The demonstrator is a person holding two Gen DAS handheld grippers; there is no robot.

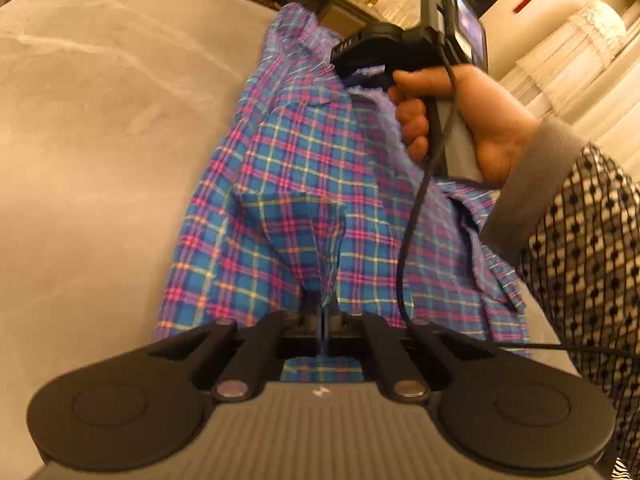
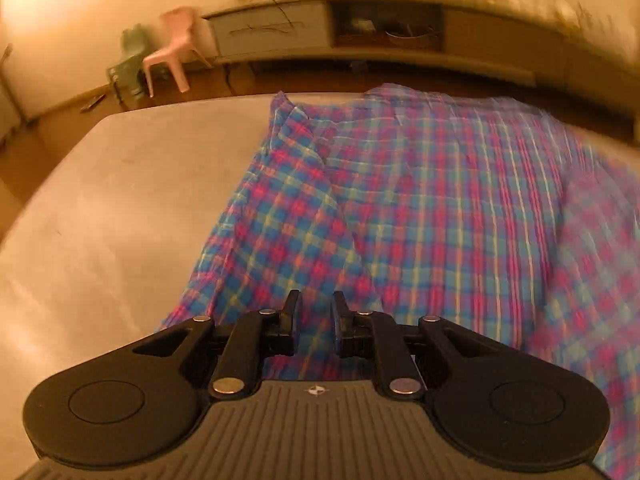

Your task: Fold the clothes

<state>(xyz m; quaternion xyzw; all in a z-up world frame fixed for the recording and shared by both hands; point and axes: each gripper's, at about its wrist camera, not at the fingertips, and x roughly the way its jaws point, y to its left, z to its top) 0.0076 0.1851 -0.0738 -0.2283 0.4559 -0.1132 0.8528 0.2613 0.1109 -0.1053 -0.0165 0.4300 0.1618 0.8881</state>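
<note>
From the left wrist camera, one plaid shirt (image 1: 296, 184) in blue, pink and yellow lies stretched along a grey cushioned surface (image 1: 100, 140), running from the camera toward the far edge. The left gripper (image 1: 323, 320) is closed, its two fingers pinching a raised fold of the shirt's near edge; the fingertips themselves are mostly buried in the cloth. Farther along the shirt, the right gripper (image 1: 362, 66) is seen from the side, held by a hand (image 1: 460, 120) in a grey cuff and a black-and-white patterned sleeve (image 1: 580, 248). Its fingers are hidden against the fabric, so this view does not show their spacing. A black cable (image 1: 416, 208) hangs from it across the shirt. The room behind is cut off and tilted. From the right wrist camera, the same shirt (image 2: 420, 200) covers the right half of the surface (image 2: 120, 200), its right part smeared by motion blur. The right gripper (image 2: 314, 312) stands open just above the cloth, with a clear gap between its two fingers and nothing held. Beyond the surface stand one pink plastic chair (image 2: 176, 48), one green chair (image 2: 128, 68) beside it, and a long low cabinet (image 2: 360, 36) whose top clutter is too blurred to identify.
</note>
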